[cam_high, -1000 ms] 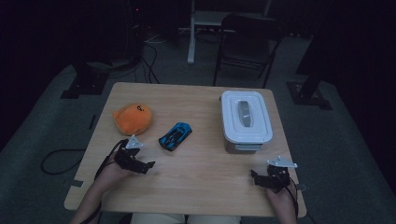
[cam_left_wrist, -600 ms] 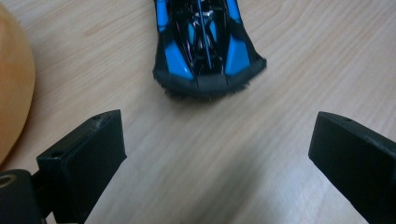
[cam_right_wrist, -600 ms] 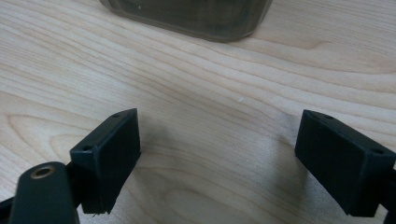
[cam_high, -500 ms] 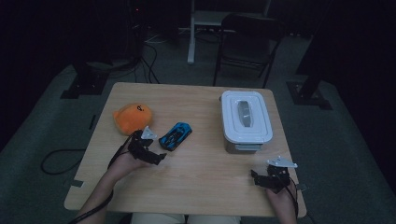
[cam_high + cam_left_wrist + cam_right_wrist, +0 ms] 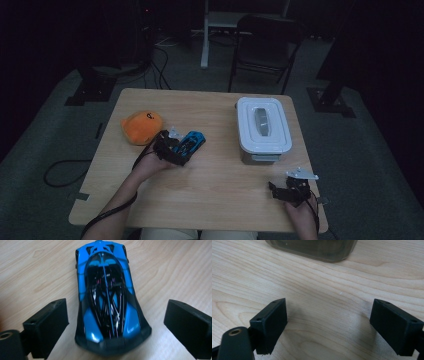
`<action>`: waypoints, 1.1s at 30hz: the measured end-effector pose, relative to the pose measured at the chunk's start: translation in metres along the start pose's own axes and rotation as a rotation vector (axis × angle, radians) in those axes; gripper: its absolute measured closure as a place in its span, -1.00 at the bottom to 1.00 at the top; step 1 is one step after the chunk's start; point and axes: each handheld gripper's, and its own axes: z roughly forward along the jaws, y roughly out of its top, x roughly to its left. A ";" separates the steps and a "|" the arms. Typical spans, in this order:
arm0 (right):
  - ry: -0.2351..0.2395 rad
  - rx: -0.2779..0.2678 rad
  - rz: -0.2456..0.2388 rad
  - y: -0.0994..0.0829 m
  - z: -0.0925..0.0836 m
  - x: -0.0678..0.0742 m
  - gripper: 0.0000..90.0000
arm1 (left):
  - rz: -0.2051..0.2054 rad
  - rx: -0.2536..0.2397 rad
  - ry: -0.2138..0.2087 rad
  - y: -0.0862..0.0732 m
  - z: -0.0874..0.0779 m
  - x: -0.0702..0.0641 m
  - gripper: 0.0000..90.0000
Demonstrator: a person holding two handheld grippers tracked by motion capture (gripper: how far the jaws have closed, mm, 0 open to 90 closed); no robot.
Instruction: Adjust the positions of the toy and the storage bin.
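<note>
The left tool straddles the blue toy car with its 2 jaws spread wide, 1 on each flank and neither touching the bodywork; the car lies flat on the tabletop, left of centre, just beside the orange plush toy and well apart from the lidded white box. The right tool rests near the front right corner of the tabletop, jaws likewise apart and holding nothing, the base of the box ahead of it in the right gripper view.

The main risk, as I judge it, is the close itself; the car's sides are glossy and taper toward the far end, so pads meeting on a slanted flank could squeeze it forward out of the grip or tip it sideways. The jaws look unevenly spaced about the car, the right-hand gap wider, so 1 pad would likely land first and skid the car across the wood; it may also roll on its wheels. A push toward the plush could jam the car against it.
</note>
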 end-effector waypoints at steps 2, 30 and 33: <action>0.000 0.000 0.000 0.000 0.000 0.000 -0.69 | -0.007 0.008 0.007 0.004 0.005 0.003 -0.86; -0.005 -0.004 0.006 0.000 -0.001 0.000 -0.64 | -0.056 0.105 0.020 0.024 0.047 0.013 -0.66; -0.005 -0.004 0.006 0.000 0.000 0.000 -0.64 | -0.042 0.100 0.014 0.025 0.047 0.010 -0.53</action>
